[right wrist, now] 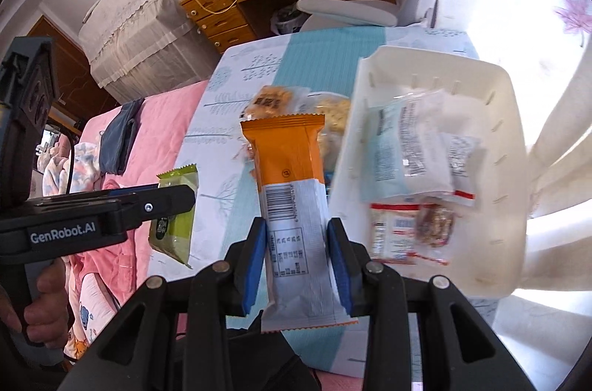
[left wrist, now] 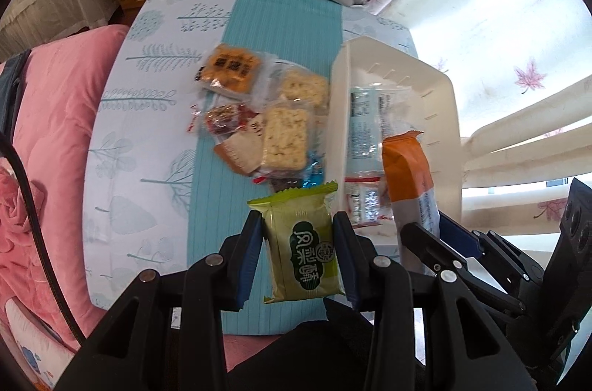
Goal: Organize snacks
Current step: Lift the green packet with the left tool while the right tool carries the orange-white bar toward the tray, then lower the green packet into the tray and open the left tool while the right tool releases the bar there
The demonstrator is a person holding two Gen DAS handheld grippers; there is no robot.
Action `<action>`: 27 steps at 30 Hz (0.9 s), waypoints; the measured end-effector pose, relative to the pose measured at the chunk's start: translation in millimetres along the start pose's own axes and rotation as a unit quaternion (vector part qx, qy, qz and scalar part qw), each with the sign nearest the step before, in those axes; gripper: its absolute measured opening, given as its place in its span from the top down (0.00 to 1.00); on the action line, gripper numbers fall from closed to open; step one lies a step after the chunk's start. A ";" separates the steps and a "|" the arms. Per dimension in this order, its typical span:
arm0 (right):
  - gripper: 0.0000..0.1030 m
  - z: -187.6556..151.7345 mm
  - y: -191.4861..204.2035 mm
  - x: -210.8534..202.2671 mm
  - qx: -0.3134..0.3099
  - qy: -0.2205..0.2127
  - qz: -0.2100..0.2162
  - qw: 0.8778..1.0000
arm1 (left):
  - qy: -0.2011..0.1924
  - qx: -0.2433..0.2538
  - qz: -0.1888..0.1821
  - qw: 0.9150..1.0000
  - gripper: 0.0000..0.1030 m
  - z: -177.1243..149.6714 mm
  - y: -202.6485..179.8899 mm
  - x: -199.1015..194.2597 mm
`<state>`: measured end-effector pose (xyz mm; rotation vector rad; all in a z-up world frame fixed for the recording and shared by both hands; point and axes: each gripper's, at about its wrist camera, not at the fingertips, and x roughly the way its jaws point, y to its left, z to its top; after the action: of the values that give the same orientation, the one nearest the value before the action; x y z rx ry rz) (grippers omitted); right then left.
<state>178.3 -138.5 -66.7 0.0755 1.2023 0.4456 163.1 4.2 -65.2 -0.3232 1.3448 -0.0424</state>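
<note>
Left hand-held gripper [left wrist: 299, 245] clamps green snack pkt [left wrist: 303, 243], right hand-held gripper [right wrist: 297, 256] orange bar [right wrist: 290, 206], white bin [right wrist: 503, 139] w/ wrapped snacks [right wrist: 410, 161]

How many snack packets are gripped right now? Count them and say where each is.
2. A green packet is pinched between the fingers of the left gripper; an orange-and-white packet sits between the fingers of the right gripper. Neither is hidden.

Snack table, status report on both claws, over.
Left claw shut on green wrapped snack packet. Right claw shut on orange-and-white wrapped snack bar. White plastic bin partly filled, loose snack pile remains on table. Path clear.
</note>
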 end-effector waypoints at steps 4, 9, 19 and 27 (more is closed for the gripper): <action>0.67 0.9 -24.8 -7.1 0.006 -0.004 -0.008 1.000 | -0.004 0.011 -0.007 1.000 0.64 3.7 -27.9 6.4; 0.67 3.3 -52.4 -11.4 0.013 -0.003 -0.020 1.000 | -0.009 0.023 -0.019 1.000 0.64 12.5 -62.4 17.0; 0.67 5.5 -102.4 -14.0 0.041 -0.001 -0.036 0.999 | -0.012 0.038 -0.064 0.997 0.64 25.1 -104.6 38.5; 0.67 5.4 -122.2 -15.3 0.063 -0.008 -0.029 0.998 | -0.016 0.042 -0.062 0.997 0.64 29.8 -117.2 47.8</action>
<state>214.7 -254.6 -86.6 0.1518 1.2139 0.3176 220.9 -111.9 -75.3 -0.3337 1.2864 -0.1965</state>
